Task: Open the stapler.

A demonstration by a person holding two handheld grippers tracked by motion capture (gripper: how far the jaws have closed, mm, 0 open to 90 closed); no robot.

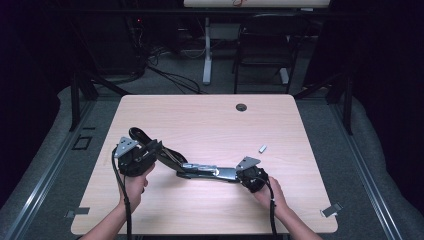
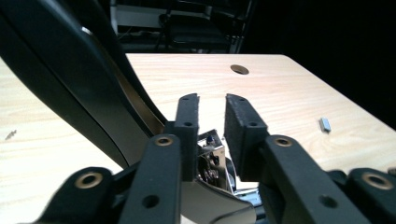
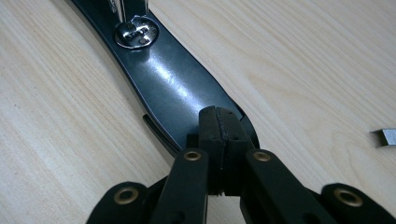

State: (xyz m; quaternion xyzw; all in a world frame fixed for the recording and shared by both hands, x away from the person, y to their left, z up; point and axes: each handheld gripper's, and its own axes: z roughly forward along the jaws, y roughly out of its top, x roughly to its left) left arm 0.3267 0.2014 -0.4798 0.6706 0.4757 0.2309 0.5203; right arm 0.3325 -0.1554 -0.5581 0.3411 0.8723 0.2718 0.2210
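A black stapler (image 1: 205, 170) lies swung open on the wooden table (image 1: 210, 125), its metal magazine facing up. My left gripper (image 1: 156, 149) is at its raised left end. In the left gripper view the jaws (image 2: 212, 100) stand a little apart with only table showing between the pads. The shiny hinge metal (image 2: 210, 158) sits low between them and the black curved arm (image 2: 84, 74) rises at the left. My right gripper (image 1: 240, 175) is at the stapler's right end. Its pads (image 3: 219, 126) are closed together on top of the glossy black end of the stapler (image 3: 173, 79).
A small silver strip of staples (image 1: 262, 148) lies on the table right of centre, also visible as the strip (image 2: 325, 124) and the strip (image 3: 385, 137). A cable hole (image 1: 241, 107) is near the far edge. A chair (image 1: 265, 45) stands beyond the table.
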